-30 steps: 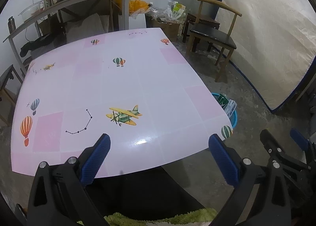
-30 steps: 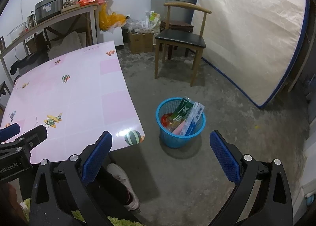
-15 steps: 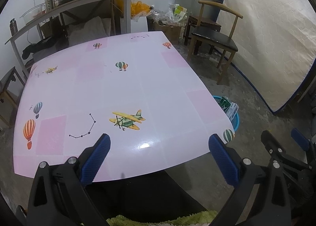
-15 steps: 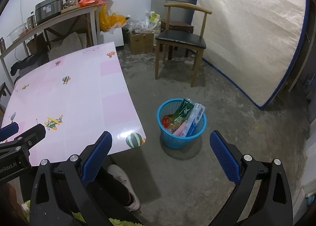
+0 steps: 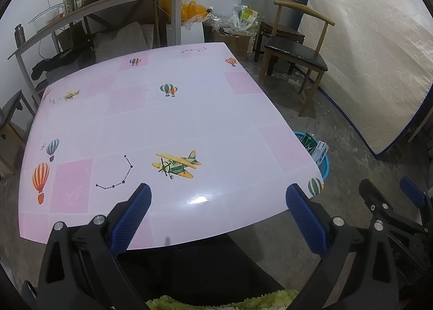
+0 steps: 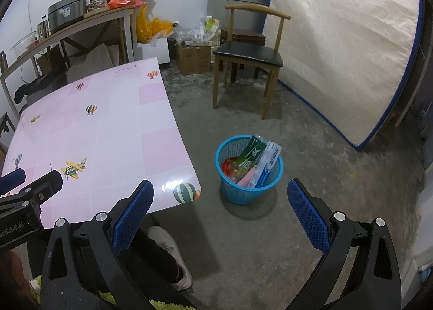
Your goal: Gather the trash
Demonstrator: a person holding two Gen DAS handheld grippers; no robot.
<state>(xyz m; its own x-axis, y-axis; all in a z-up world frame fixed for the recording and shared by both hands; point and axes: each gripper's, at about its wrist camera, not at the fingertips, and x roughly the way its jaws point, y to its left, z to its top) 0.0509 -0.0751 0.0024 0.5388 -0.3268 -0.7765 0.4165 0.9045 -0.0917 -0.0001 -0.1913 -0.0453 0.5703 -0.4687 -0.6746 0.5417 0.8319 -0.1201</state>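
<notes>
Left to right. The left gripper (image 5: 217,203) hangs above the near edge of the bench (image 5: 167,120), jaws wide apart and holding nothing; the pink patterned top ahead of it carries no loose item in either view. The right gripper (image 6: 220,199) is held off the bench's near right corner, over the concrete floor (image 6: 324,174), jaws likewise wide apart and holding nothing.

The blue waste basket (image 6: 245,191) stands upright on the floor just beside that corner, directly ahead of and below the right jaws. In the left wrist view only a sliver of it shows past the bench edge, so the right hand is clearly the nearer. The collected trash lies in the basket: a green packet (image 6: 250,154) and a blue-and-white carton (image 6: 268,166) lean with their long axes up and to the right, their ends above the rim.

Judgement: collection appears complete or nearly so. Open floor surrounds the basket; a wooden chair (image 6: 247,52) and a leaning mattress (image 6: 343,50) stand well apart, beyond it.
</notes>
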